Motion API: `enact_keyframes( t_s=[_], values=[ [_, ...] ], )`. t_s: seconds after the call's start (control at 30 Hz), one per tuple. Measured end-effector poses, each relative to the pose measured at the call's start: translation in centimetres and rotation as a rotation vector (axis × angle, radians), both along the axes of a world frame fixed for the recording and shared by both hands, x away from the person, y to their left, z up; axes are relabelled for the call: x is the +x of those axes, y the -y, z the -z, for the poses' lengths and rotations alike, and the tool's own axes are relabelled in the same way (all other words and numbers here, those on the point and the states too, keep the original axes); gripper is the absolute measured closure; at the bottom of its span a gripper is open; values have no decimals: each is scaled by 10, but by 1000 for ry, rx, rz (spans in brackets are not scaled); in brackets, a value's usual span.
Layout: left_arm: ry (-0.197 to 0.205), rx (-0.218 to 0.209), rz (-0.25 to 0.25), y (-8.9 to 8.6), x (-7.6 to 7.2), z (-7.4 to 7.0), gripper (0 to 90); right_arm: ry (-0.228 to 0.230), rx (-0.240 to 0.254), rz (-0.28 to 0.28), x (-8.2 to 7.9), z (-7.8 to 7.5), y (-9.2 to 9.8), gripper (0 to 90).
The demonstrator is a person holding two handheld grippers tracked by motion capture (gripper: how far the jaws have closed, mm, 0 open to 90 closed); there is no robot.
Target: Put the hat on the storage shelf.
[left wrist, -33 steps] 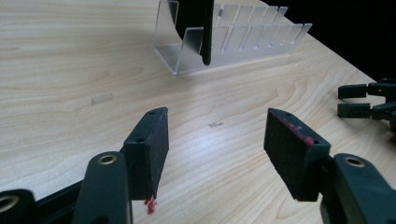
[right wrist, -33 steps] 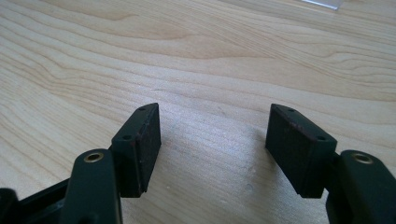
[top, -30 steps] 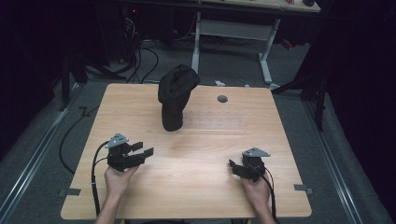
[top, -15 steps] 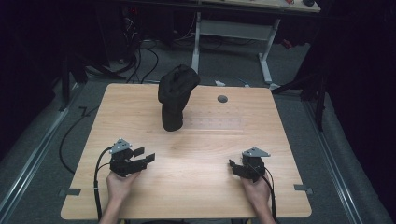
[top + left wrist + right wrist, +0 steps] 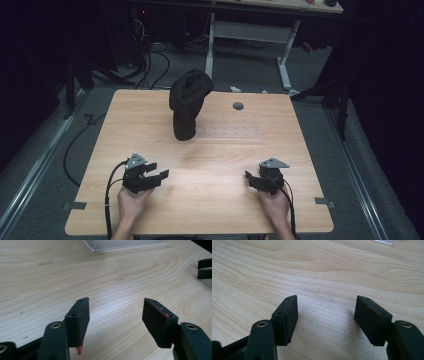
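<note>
Since the earlier frame, left gripper (image 5: 161,176) drawn nearer to the worktop's (image 5: 230,150) near edge and lower; right gripper (image 5: 248,177) unmoved. Nearest, both held in hands low over bare wood, well apart, left jaws pointing toward the right gripper. Left jaws open with nothing between them, pads (image 5: 80,320) wide apart in the left gripper view. Right jaws likewise spread and empty in the right gripper view, over bare grain. Farther back, near the middle of the far half, black cap (image 5: 190,90) perched on dark stand (image 5: 184,125), well apart from both grippers. Beyond, small round hole (image 5: 238,106) to its right.
</note>
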State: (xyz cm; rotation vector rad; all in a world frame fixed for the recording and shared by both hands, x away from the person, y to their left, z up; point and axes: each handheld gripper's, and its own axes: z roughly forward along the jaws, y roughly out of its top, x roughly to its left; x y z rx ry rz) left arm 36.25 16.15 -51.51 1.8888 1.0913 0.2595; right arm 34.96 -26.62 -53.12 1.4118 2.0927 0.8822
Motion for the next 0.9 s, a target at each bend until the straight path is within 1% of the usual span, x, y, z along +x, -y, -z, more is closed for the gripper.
enact_keyframes(
  t_s=[0.1, 0.27, 0.47, 0.53, 0.67, 0.7, 0.73, 0.8, 0.9],
  values=[
    [4, 20, -2, 2, -1, 2, 386, -3, 4, 4, 0, 0, -1, 357],
    [6, 71, -9, 6, -1, 8, 378, -2, 2, 2, 0, 0, 0, 357],
    [24, 152, -18, 13, -1, 15, 366, -4, 5, 5, 0, 0, -1, 357],
    [20, 175, -15, 15, 0, 20, 360, 1, -1, -1, 0, 0, 0, 357],
    [40, 220, -4, 19, -1, 21, 334, -1, 1, 0, 0, 0, 0, 357],
    [45, 239, -1, 22, -2, 21, 326, -2, 2, 1, 0, 0, 0, 357],
    [50, 247, 1, 23, -2, 21, 315, -2, 2, 2, 0, 0, 0, 357],
    [47, 243, 6, 23, -1, 21, 295, -3, 3, 3, 0, 0, 0, 357],
    [46, 242, 7, 23, -2, 21, 287, 1, -1, -2, 0, 0, 0, 357]
  ],
)
